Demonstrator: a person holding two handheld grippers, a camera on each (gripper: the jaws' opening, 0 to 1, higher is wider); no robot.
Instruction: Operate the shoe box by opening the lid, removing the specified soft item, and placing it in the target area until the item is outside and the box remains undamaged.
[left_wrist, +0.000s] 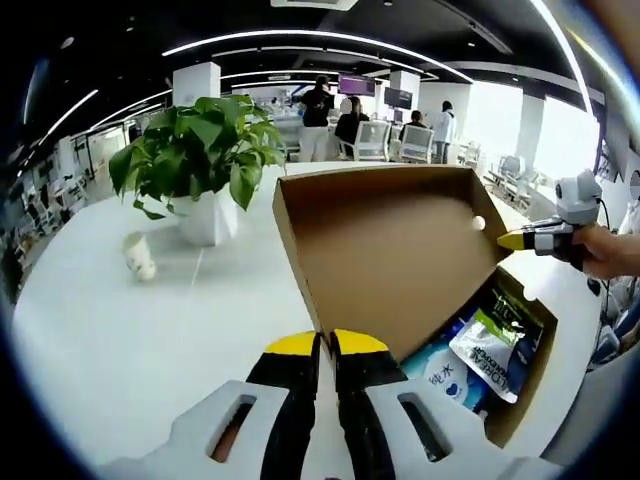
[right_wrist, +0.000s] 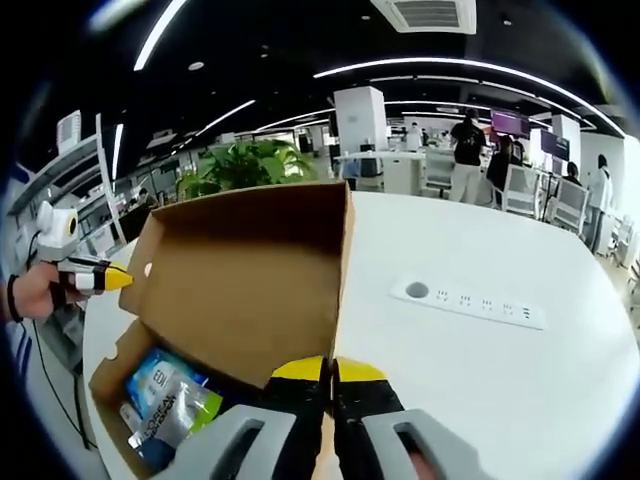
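Left gripper view: your left gripper (left_wrist: 327, 345) sits bottom centre, yellow tips pressed together on the near edge of the raised lid (left_wrist: 400, 250). The lid stands up, its brown inside facing the camera. The box (left_wrist: 520, 385) lies lower right on the white table (left_wrist: 130, 330), with soft packs (left_wrist: 485, 350) inside, blue and green-white. At right edge your right gripper (left_wrist: 515, 240) meets the lid's far corner, a hand (left_wrist: 605, 250) behind it. A potted plant (left_wrist: 205, 160) stands upper left, a small white object (left_wrist: 140, 258) near it.

Right gripper view: your right gripper (right_wrist: 328, 372) at bottom centre, tips clenched on the lid (right_wrist: 250, 275) edge. Packs (right_wrist: 170, 400) still inside the box (right_wrist: 110, 375), lower left. Left gripper (right_wrist: 110, 278) touches the lid's corner at left. A power strip (right_wrist: 468, 302) lies on the table (right_wrist: 480, 380) at right.
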